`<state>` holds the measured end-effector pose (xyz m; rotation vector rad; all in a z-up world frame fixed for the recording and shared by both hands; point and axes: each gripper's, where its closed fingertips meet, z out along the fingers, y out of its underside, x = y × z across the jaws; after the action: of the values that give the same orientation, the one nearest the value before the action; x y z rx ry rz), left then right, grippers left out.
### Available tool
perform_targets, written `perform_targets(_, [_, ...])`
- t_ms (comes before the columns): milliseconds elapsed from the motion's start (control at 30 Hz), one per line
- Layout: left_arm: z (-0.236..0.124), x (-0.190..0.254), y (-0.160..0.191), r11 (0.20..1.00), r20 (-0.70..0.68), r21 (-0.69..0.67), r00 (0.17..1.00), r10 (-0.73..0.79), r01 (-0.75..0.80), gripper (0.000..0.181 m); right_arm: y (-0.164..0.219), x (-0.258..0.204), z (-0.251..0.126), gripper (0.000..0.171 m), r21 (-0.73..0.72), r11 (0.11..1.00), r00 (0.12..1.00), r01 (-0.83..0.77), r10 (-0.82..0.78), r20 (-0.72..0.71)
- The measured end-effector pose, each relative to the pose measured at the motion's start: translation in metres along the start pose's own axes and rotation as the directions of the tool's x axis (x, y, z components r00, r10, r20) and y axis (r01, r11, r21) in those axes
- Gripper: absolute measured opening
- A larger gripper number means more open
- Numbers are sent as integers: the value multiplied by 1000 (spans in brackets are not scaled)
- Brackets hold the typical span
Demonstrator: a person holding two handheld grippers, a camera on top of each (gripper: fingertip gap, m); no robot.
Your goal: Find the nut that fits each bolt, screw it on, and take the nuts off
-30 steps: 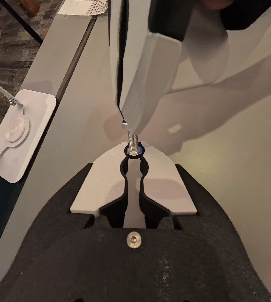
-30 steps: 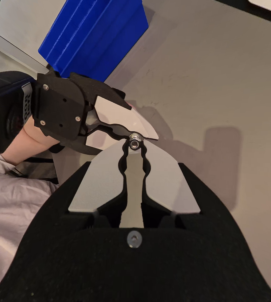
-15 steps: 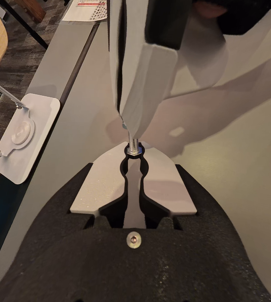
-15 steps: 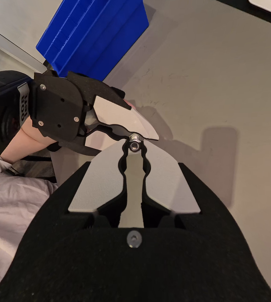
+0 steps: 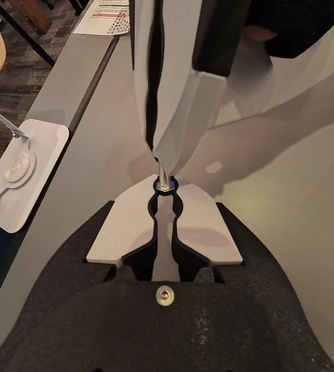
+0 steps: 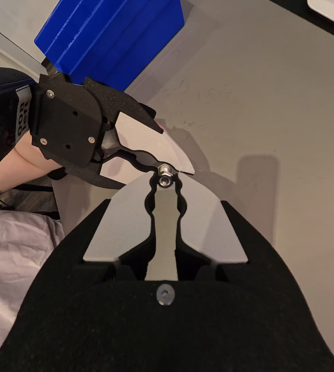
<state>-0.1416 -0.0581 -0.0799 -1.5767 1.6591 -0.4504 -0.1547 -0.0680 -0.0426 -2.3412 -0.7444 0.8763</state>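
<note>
Where grey tabletop [image 5: 283,221] ends, carpet floor [image 5: 21,76].

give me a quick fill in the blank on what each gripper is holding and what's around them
1. The left gripper is shut on the hex ____ threaded on the bolt.
2. The right gripper grips the bolt by its ____, seen end-on in the right wrist view.
3. The bin behind the left gripper in the right wrist view is ____ in colour.
4. In the left wrist view, the right gripper's fingers come down from ____ the nut.

Missing words: nut; head; blue; above
</note>
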Motion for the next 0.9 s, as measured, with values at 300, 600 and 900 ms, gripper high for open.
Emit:
perform_targets(300, [-1, 0, -1, 1000, -2, 9, 1000, -7, 7, 9, -1, 2, 1, 21, 5, 1000, 1000, 19, -19, -16])
perform_targets(600, [-2, 1, -4, 999, -33, 44, 999, -28, 30, 9, -7, 1, -2, 39, 18, 993, 991, 115, -114, -64])
perform_targets(900, [-6, 16, -17, 973, -239, 182, 967, -94, 139, 9, -10, 0, -36, 49, -67, 836, 812, 545, -546, -204])
